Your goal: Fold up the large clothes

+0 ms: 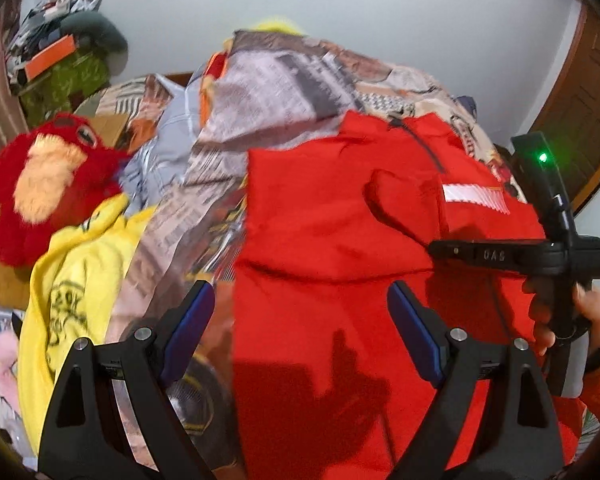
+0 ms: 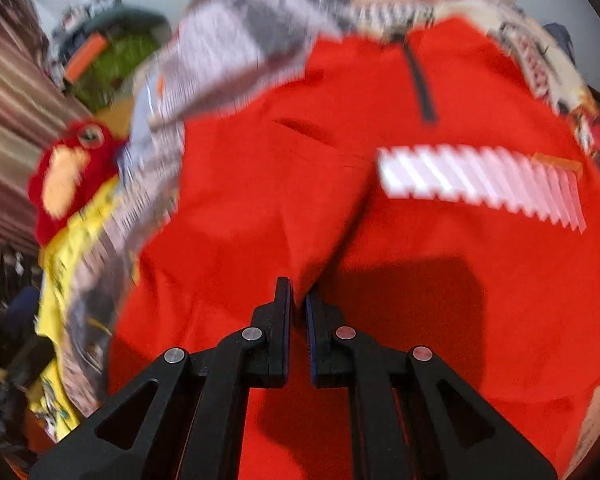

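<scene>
A red jacket (image 1: 340, 216) is spread over a bed that is covered by a patterned bedsheet (image 1: 268, 80). In the left wrist view it fills the middle and the 3 o'clock side of the picture. A dark zipper (image 1: 424, 144) is seen near its collar at about 1 o'clock, and a white striped patch (image 1: 474, 197) is placed just below and to the right of the zipper.

The left gripper (image 1: 300, 316) is held over the lower part of the jacket, near its left edge. Its two blue pads (image 1: 190, 320) are kept wide apart and no cloth is caught between them.

The right gripper (image 2: 297, 300) is pressed almost together, and a raised fold of the red jacket is pinched between its tips. From this fold a ridge of cloth is drawn up toward 12 o'clock. The right wrist view is blurred, so it cannot be told exactly how much cloth is taken. In the left wrist view the same tool (image 1: 512, 254) is seen at 3 o'clock, held by a hand (image 1: 568, 316), with a green light on its body.

A yellow shirt (image 1: 72, 292) is laid beside the jacket at 8 o'clock, partly on the bedsheet. A red plush toy (image 1: 40, 184) is placed at 9 o'clock, just above the yellow shirt. A pile of things (image 1: 60, 52) is seen by the wall at 10 o'clock.
</scene>
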